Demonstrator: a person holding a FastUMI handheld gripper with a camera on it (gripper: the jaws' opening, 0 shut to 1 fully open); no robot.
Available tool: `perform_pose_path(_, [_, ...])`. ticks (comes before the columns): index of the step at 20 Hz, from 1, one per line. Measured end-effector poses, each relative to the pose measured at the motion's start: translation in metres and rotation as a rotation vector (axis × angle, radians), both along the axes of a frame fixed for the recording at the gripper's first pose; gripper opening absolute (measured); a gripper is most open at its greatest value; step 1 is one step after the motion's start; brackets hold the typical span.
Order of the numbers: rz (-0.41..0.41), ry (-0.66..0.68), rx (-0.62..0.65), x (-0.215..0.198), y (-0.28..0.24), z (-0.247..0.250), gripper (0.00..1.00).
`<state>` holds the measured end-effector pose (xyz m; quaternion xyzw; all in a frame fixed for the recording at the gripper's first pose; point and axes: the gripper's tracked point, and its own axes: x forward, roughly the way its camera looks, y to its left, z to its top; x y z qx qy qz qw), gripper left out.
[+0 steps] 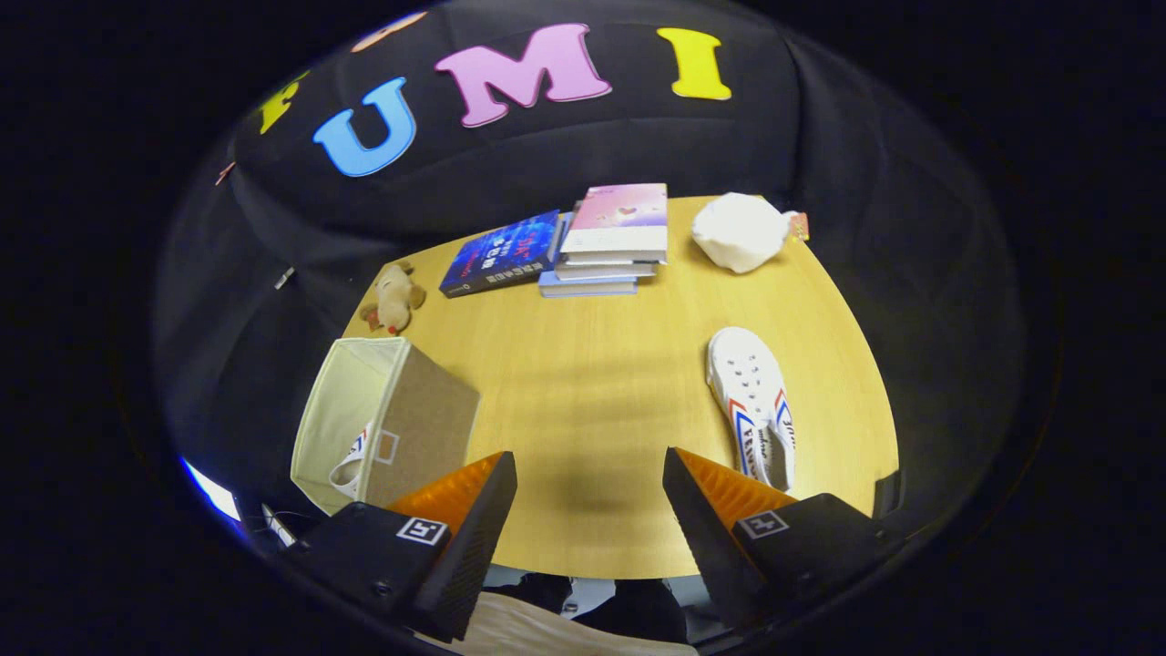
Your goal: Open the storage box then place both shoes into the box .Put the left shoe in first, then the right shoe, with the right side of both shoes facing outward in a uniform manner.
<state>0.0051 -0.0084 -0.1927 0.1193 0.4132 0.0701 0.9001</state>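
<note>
An open beige fabric storage box (401,424) stands on the wooden table (592,383), just ahead of and left of my left finger. One white shoe (351,465) with red and blue stripes lies inside it, partly hidden by the box wall. A second white shoe (754,405) of the same kind lies on the table just beyond my right finger, its toe pointing away from me. My gripper (590,469) hangs above the table's near edge, open, with nothing between its fingers.
At the far side of the table lie a blue book (501,253) and a stack of books (608,241). A white cloth bundle (740,230) sits far right, a small plush toy (393,296) far left beyond the box.
</note>
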Motion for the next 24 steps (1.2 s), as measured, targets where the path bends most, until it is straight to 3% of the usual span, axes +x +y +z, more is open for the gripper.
perform_pose_path(8, [-0.071, 0.117, -0.1, 0.031, -0.133, -0.071, 0.99])
perform_pose_path(19, [-0.072, 0.26, -0.164, 0.052, -0.182, -0.144, 0.99])
perform_pose_path(24, [-0.04, 0.306, -0.146, 0.053, -0.177, -0.164, 0.97])
